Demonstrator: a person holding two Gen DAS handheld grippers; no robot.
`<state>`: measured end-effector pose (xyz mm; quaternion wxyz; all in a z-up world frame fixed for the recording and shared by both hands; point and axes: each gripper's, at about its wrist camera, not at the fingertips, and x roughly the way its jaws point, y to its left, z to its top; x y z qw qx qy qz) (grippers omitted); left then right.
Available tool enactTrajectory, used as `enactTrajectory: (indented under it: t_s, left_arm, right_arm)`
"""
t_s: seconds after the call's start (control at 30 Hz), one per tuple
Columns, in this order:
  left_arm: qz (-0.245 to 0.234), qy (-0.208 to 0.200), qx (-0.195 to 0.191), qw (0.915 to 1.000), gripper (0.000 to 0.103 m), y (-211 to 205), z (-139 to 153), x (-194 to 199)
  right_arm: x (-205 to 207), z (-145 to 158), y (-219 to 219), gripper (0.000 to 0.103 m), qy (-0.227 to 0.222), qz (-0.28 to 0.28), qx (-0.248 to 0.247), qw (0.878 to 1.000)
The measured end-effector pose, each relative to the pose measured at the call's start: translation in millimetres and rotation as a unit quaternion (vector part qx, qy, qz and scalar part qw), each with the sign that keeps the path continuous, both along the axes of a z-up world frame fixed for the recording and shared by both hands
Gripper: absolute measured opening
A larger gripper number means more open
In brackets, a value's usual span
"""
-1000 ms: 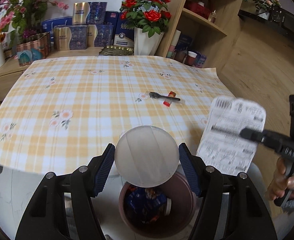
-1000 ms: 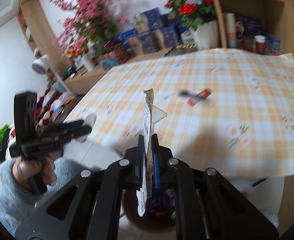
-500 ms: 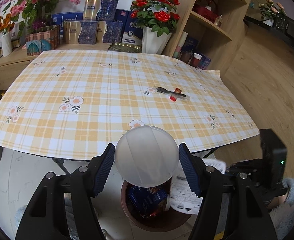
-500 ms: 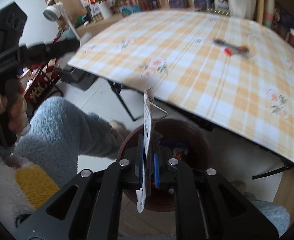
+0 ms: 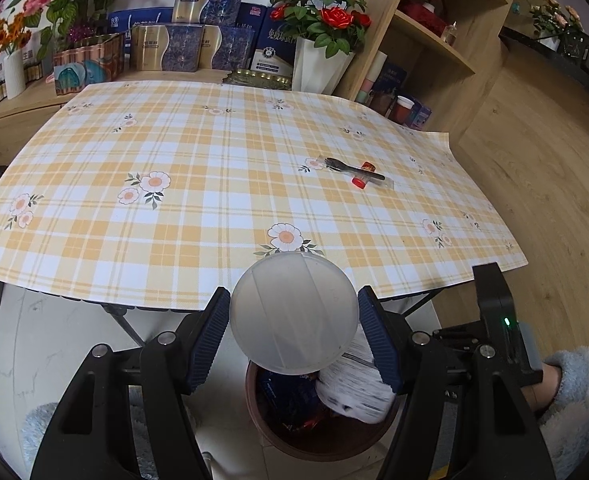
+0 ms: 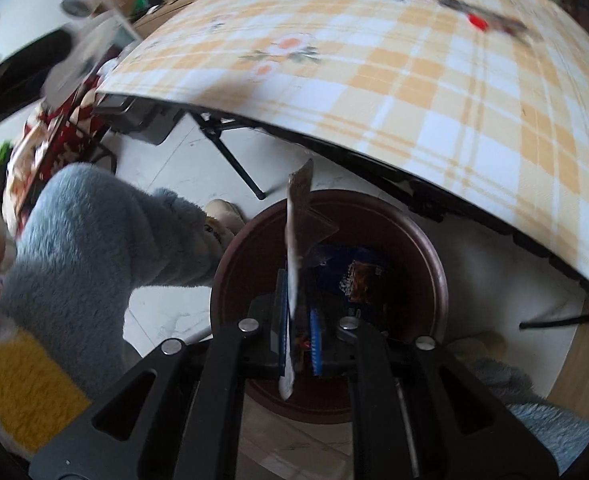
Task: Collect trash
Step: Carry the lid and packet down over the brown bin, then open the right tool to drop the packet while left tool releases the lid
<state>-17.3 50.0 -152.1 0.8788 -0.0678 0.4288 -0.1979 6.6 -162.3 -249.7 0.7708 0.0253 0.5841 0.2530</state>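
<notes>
My left gripper (image 5: 294, 316) is shut on a round translucent plastic lid (image 5: 294, 312) and holds it above a brown bin (image 5: 322, 436) on the floor by the table edge. My right gripper (image 6: 298, 320) is shut on a printed white wrapper (image 6: 296, 256), seen edge-on, directly over the bin (image 6: 422, 240). The wrapper (image 5: 354, 392) also shows over the bin's mouth in the left wrist view. Blue packets (image 6: 354, 272) lie inside the bin. A black plastic fork in clear wrap with a red sachet (image 5: 358, 170) lies on the checked tablecloth (image 5: 214, 168).
Gift boxes (image 5: 182, 48), a vase of red roses (image 5: 322, 40) and other flowers stand behind the table. A wooden shelf unit (image 5: 426, 28) is at the back right. Table legs (image 6: 234, 160) stand near the bin. The person's blue fleece sleeve (image 6: 86, 240) is left of the bin.
My right gripper has carried the wrapper from table height down over the bin. My left gripper has pulled back a little with the lid still held.
</notes>
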Motion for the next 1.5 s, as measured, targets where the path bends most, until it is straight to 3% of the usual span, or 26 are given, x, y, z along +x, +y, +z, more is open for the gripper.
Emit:
enactTrajectory:
  t_s: [0.1, 0.17, 0.33, 0.57, 0.73, 0.83, 1.13, 1.5]
  left_arm:
    - [-0.004, -0.002, 0.003, 1.0000, 0.064, -2, -1, 0]
    - [-0.010, -0.006, 0.005, 0.9999, 0.064, -4, -2, -2]
    - [-0.028, -0.011, 0.008, 0.9995, 0.064, -11, -8, -5]
    - [-0.073, -0.023, 0.013, 0.9970, 0.064, -30, -21, -14]
    - [-0.098, -0.037, 0.016, 0.9944, 0.064, -43, -39, -22]
    - [-0.109, -0.036, 0.012, 0.9933, 0.064, -48, -51, -27]
    - [-0.123, 0.015, 0.037, 0.9916, 0.064, -58, -83, -17]
    - [-0.140, 0.027, 0.043, 0.9889, 0.065, -66, -89, -17]
  right_arm:
    - [1, 4, -5, 0.071, -0.016, -0.016, 0.003, 1.000]
    - [1, 8, -7, 0.072, -0.028, -0.014, 0.002, 1.000]
    - [-5, 26, -18, 0.093, -0.081, -0.032, -0.014, 0.996]
    - [-27, 53, -43, 0.097, -0.191, -0.068, -0.038, 0.979]
    - [-35, 58, -65, 0.097, -0.220, -0.136, -0.044, 0.965]
    - [-30, 55, -72, 0.097, -0.216, -0.158, -0.051, 0.962]
    - [-18, 40, -92, 0.097, -0.190, -0.224, -0.043, 0.955]
    - [-18, 39, -94, 0.097, -0.187, -0.229, -0.043, 0.954]
